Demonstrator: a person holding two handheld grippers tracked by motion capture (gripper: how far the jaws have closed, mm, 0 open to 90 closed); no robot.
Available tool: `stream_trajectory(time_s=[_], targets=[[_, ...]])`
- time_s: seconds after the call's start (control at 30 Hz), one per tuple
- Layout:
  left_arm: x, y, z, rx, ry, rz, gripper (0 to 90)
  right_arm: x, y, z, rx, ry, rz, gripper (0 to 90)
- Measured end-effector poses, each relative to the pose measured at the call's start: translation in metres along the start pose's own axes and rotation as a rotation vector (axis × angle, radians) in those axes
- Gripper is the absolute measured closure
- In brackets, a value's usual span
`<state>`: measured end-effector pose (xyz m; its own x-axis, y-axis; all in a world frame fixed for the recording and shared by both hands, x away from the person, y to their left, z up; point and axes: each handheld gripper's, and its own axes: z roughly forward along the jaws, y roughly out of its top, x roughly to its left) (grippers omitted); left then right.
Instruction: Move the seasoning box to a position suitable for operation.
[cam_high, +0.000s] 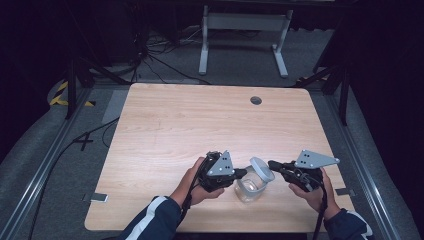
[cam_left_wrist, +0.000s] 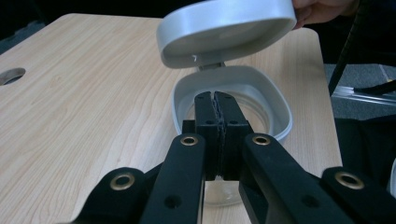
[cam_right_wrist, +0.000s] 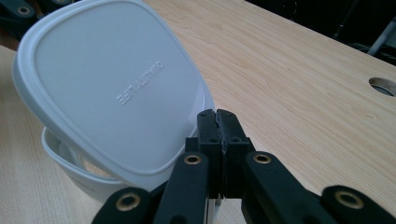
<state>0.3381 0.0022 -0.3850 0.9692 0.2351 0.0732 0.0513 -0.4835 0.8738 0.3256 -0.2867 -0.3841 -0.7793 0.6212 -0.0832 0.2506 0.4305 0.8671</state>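
A clear tub (cam_high: 250, 189) with a pale grey rim (cam_left_wrist: 275, 107) stands near the table's front edge. Its hinged grey lid (cam_high: 261, 167) is tipped up, open, above the mouth. My left gripper (cam_high: 244, 173) comes in from the tub's left. In the left gripper view its jaws are pressed together, and the gripper (cam_left_wrist: 215, 95) reaches over the near rim under the lid (cam_left_wrist: 224, 28). My right gripper (cam_high: 271, 163) is on the tub's right. That gripper (cam_right_wrist: 217, 114) is shut, its tips against the lower edge of the lid (cam_right_wrist: 116, 84). Whether it pinches anything is hidden.
The tub sits on a light wooden table (cam_high: 200, 125) with a round cable hole (cam_high: 256, 100) at the far side. Dark floor, cables and a white desk frame (cam_high: 240, 30) lie beyond the table. Metal rails run along both sides.
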Motion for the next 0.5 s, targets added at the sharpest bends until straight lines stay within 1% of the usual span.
stream_trajectory(time_s=[0.2, 0.27, 0.3, 0.4, 0.43, 0.5], targets=[[0.0012, 0.0024, 0.0017, -0.010, -0.001, -0.012, 89.2, -0.0005, -0.0004, 0.0000, 0.000, 0.002, 0.003, 90.0], [0.0018, 0.0040, 0.0016, -0.012, 0.001, -0.006, 89.2, -0.0003, -0.0003, -0.0002, 0.000, 0.001, 0.003, 90.0], [0.0022, 0.0048, 0.0012, -0.021, -0.001, -0.015, 89.2, -0.0003, -0.0003, -0.0004, -0.001, 0.002, 0.000, 89.9], [0.0024, 0.0078, 0.0006, -0.035, -0.002, -0.022, 89.2, -0.0001, -0.0004, -0.0010, -0.005, 0.003, 0.001, 89.8], [0.0033, 0.0089, 0.0006, -0.039, 0.001, -0.009, 89.2, -0.0003, -0.0005, -0.0014, -0.005, 0.002, -0.002, 89.8], [0.0027, 0.0098, 0.0011, -0.037, -0.001, -0.014, 89.3, -0.0002, -0.0005, -0.0017, -0.005, 0.001, -0.002, 89.7]])
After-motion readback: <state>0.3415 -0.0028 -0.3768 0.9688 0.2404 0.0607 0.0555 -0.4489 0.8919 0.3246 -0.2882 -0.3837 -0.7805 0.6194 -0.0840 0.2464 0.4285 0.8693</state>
